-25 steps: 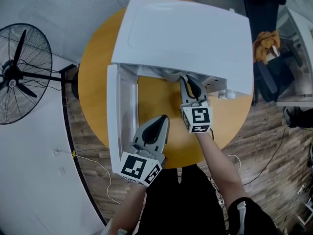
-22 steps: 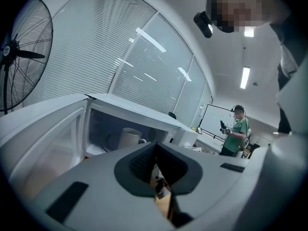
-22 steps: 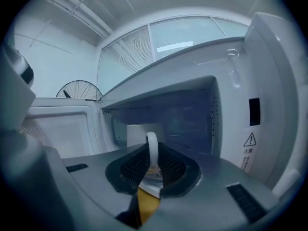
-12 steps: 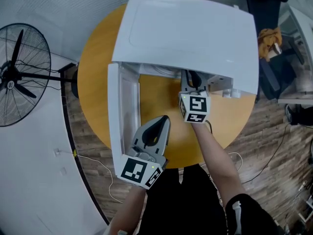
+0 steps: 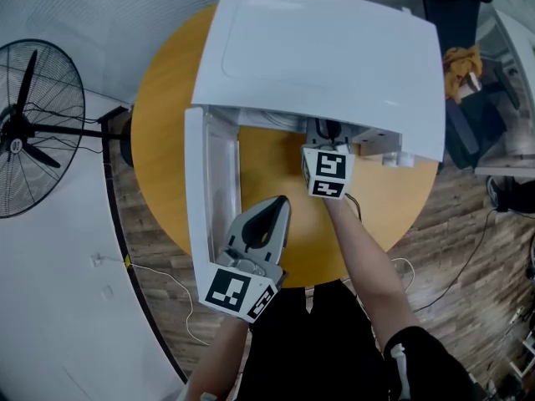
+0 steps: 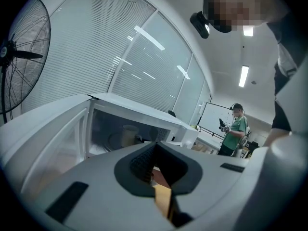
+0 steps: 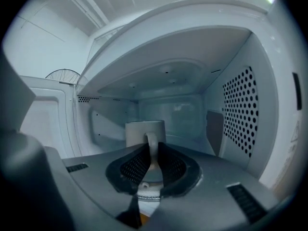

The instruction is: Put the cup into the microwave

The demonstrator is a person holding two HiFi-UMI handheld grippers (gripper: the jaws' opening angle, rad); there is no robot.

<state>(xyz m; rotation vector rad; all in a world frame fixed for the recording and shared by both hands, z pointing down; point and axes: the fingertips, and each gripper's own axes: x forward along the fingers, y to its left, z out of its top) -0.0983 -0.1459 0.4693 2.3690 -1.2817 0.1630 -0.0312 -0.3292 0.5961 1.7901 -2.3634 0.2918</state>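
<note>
A white microwave [image 5: 326, 48] stands on the round orange table [image 5: 272, 161], its door [image 5: 207, 199] swung open to the left. My right gripper [image 5: 323, 132] reaches into the cavity, its tips hidden under the microwave's top edge. In the right gripper view its fingers [image 7: 132, 165] are shut on the handle of a pale cup [image 7: 144, 130], upright inside the cavity. The left gripper view shows that cup [image 6: 129, 134] through the opening. My left gripper [image 5: 275, 202] hangs over the table's near edge beside the door, shut and empty.
A standing fan [image 5: 33, 124] is on the floor at the left. Chairs and clutter [image 5: 460, 73] sit beyond the table at the right. A person in green [image 6: 235, 131] stands far off. A perforated wall [image 7: 240, 109] bounds the cavity on the right.
My right gripper has moved farther into the microwave with the cup, so more of it is hidden under the top. The left gripper has stayed put.
</note>
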